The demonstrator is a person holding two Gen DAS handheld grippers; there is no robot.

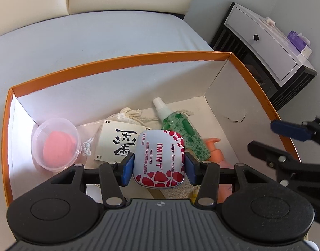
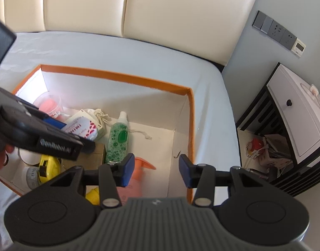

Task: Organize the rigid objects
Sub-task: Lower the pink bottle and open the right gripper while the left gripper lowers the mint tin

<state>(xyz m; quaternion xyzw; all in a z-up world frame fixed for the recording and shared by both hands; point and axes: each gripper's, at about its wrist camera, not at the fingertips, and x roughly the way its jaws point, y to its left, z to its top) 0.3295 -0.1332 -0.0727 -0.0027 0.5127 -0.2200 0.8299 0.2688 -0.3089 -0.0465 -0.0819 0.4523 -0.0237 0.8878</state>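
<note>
Blue pads of the left gripper are clamped on the mint tin, one on each side, and the tin hangs above the box, over the white card with black brushwork. Over to the right gripper: its jaws stand apart with nothing between them, poised above the near right part of the box, over the orange pump bottle. Now the box itself, orange-rimmed and sitting on a pale bed, and it's filling up. Inside it, the green bottle lies flat near the middle, a cloth pouch sits toward the far wall, and a clear tub with a pink sponge is at the left wall. From the right wrist view, a yellow item and a small white jar are in the near left corner. Most pieces look packed already; what's left, by my read, is setting this tin down in a free spot, with bare floor open at the box's right side.
</note>
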